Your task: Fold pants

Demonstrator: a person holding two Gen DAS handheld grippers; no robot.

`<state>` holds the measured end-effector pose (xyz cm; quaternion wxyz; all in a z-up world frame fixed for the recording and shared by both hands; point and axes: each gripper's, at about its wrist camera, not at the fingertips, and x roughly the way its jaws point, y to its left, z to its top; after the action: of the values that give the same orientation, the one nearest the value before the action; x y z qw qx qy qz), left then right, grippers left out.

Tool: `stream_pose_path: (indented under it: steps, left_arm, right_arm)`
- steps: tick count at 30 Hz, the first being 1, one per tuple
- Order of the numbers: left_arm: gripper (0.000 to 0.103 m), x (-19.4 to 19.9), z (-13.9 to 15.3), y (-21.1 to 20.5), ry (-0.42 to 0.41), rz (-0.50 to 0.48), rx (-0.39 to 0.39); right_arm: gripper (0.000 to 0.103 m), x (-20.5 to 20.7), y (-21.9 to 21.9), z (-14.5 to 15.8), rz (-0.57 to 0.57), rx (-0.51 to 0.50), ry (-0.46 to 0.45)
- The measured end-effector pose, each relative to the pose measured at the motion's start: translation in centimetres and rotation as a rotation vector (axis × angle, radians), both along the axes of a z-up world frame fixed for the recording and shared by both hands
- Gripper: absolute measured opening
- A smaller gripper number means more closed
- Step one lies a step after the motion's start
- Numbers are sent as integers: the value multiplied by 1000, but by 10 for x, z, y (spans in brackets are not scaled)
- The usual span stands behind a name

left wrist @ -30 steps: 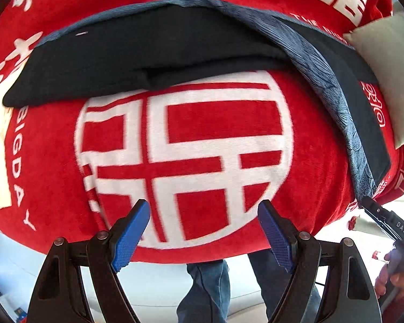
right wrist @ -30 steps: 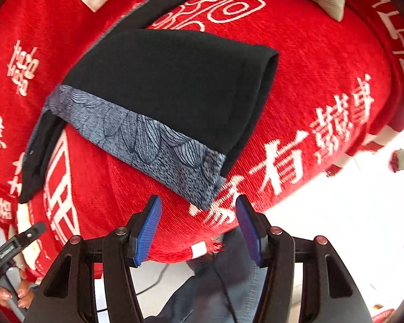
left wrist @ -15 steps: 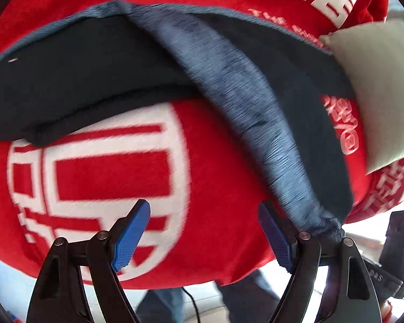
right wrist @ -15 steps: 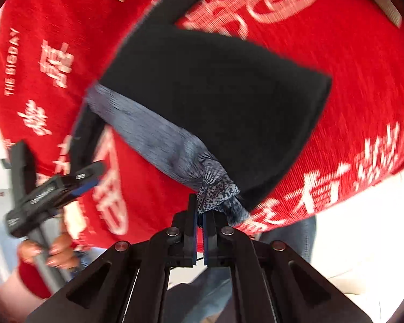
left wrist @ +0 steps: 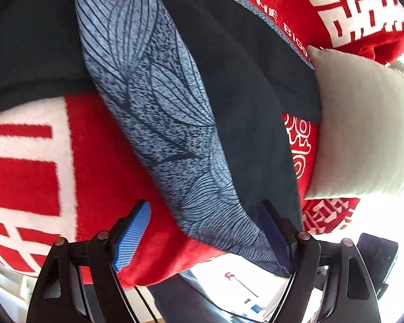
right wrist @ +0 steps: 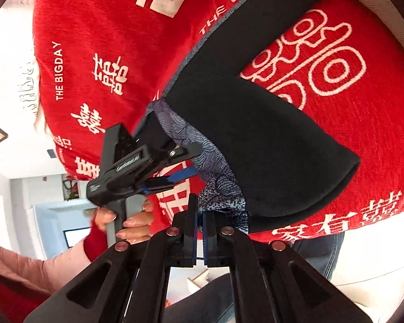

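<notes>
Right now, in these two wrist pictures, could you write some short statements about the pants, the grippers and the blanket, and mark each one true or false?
1. The right gripper is shut on the patterned waistband. True.
2. The left gripper is fully closed with nothing between its pads. False: its jaws have just been closing but stand apart, with the waistband between them.
3. The pants lie on a red blanket with white characters. True.
4. The pale cushion lies on top of the pants. False: it sits beside them, at their edge.
5. The pants are light green. False: they are black.
</notes>
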<state>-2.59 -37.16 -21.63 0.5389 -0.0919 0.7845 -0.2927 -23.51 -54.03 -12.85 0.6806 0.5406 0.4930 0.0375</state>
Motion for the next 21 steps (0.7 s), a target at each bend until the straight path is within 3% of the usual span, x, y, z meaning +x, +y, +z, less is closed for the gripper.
stream_pose_path:
  steps: [1, 4, 12, 17, 21]
  left_arm:
    - [41, -1, -1, -3, 13, 10, -11]
    - [10, 2, 4, -9, 9, 24, -15]
    - [11, 39, 63, -47, -136, 6, -68]
    - [11, 74, 73, -93, -194, -35, -89]
    - [11, 107, 72, -131, -255, -61, -105]
  right_arm:
    - [3, 2, -1, 1, 9, 6, 1]
    - [3, 2, -8, 8, 28, 12, -4]
    - [3, 33, -65, 42, 19, -65, -80]
    - [3, 75, -114, 57, 16, -184, -107]
    - [3, 117, -160, 51, -30, -293, -66]
